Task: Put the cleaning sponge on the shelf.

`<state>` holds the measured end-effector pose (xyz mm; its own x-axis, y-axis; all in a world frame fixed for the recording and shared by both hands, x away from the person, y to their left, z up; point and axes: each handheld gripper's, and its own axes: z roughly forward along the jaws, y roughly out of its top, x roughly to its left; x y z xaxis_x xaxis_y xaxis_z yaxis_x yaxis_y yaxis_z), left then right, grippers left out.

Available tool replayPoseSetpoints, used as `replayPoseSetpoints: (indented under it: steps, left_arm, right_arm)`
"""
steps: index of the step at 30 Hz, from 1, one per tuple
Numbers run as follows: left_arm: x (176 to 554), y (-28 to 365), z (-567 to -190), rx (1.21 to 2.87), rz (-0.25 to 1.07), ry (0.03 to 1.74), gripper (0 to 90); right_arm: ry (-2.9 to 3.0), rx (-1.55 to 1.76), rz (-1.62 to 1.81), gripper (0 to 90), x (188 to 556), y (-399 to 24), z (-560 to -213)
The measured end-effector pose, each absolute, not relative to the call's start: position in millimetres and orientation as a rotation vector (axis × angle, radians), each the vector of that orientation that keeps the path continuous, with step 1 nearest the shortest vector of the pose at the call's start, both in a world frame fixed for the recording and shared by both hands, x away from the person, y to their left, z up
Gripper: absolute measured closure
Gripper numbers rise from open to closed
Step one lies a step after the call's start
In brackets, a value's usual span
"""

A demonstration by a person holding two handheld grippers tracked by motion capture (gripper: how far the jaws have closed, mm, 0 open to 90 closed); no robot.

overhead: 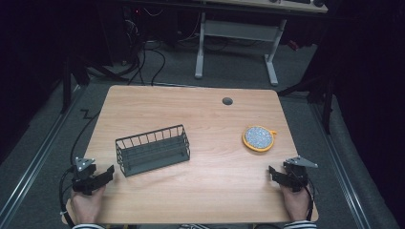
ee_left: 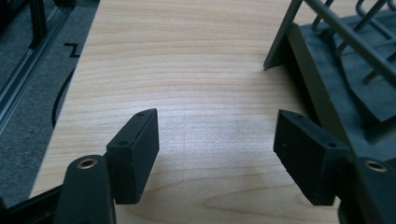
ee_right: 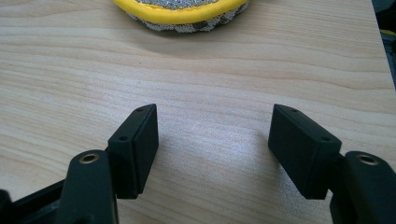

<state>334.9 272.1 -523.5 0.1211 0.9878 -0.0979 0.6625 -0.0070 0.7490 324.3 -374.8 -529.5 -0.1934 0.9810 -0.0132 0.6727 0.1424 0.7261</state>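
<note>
- The right gripper [overhead: 276, 172] rests at the near right edge of the table [overhead: 210, 191], jaws spread wide with only bare wood between them. The round scrubbing pad [overhead: 258, 138] with its yellow rim lies flat just ahead of it, near the table's right side. In the right gripper view the yellow-rimmed pad [ee_right: 180, 11] sits beyond the jaw tips and left of centre, so a straight push forward would likely catch it with one jaw and shove it away.
- The pad is low and flat. Jaws coming in level may ride over the rim or skid it across the smooth wood, and a nudge to the right could send it off the table.
- It looks soft, so a pinch on the rim alone may fold it and let it droop or slip out.
- The left gripper [overhead: 106, 175] sits at the near left corner, jaws likewise spread and holding nothing. The dark wire basket [overhead: 153, 150] stands just ahead and to its right; in the left gripper view the basket's corner [ee_left: 327, 65] is close beside the right jaw. A careless swing could knock the light basket askew.
- If the pad is meant for the basket, it must clear the tall wire wall; dragging low could snag the rim and tip the basket.
</note>
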Motion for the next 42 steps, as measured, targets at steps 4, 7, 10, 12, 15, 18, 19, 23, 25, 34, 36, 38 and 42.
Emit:
replayPoseSetpoints:
  steps: [4, 7, 10, 12, 15, 18, 19, 23, 25, 34, 36, 38, 42]
  left_arm:
    - [330, 276, -514, 1.722, 0.62, 1.595, 32.4]
    - [325, 279, -507, 1.694, 0.609, 1.587, 32.3]
    - [322, 282, -500, 1.666, 0.594, 1.581, 32.1]
    - [320, 283, -495, 1.656, 0.587, 1.575, 32.1]
    - [318, 283, -486, 1.657, 0.592, 1.564, 32.2]
    - [316, 282, -476, 1.645, 0.589, 1.553, 33.0]
    - [315, 281, -472, 1.642, 0.585, 1.544, 33.2]
    - [315, 278, -457, 1.645, 0.577, 1.511, 34.2]
    - [316, 274, -450, 1.653, 0.578, 1.489, 34.2]
    - [332, 259, -434, 1.713, 0.571, 1.441, 34.9]
    - [336, 255, -431, 1.728, 0.566, 1.433, 35.0]
    - [342, 251, -429, 1.741, 0.561, 1.426, 35.3]
    - [351, 246, -426, 1.762, 0.553, 1.42, 36.1]
  right_arm:
    - [1.931, 1.58, 0.819, 33.5, 324, -375, -529]
    - [1.932, 1.579, 0.818, 33.4, 324, -375, -530]
    - [1.934, 1.573, 0.818, 33.4, 324, -375, -530]
    - [1.935, 1.571, 0.818, 33.4, 324, -375, -530]
    - [1.935, 1.571, 0.818, 33.3, 324, -375, -530]
    - [1.936, 1.57, 0.819, 33.2, 324, -375, -530]
    - [1.936, 1.57, 0.819, 33.2, 324, -375, -530]
    - [1.936, 1.57, 0.819, 33.2, 324, -375, -530]
    - [1.937, 1.57, 0.819, 33.1, 324, -375, -530]
    - [1.939, 1.569, 0.821, 32.9, 324, -375, -530]
    - [1.94, 1.569, 0.821, 32.8, 324, -375, -530]
    - [1.94, 1.569, 0.821, 32.8, 324, -375, -530]
    - [1.941, 1.567, 0.822, 32.8, 324, -375, -530]
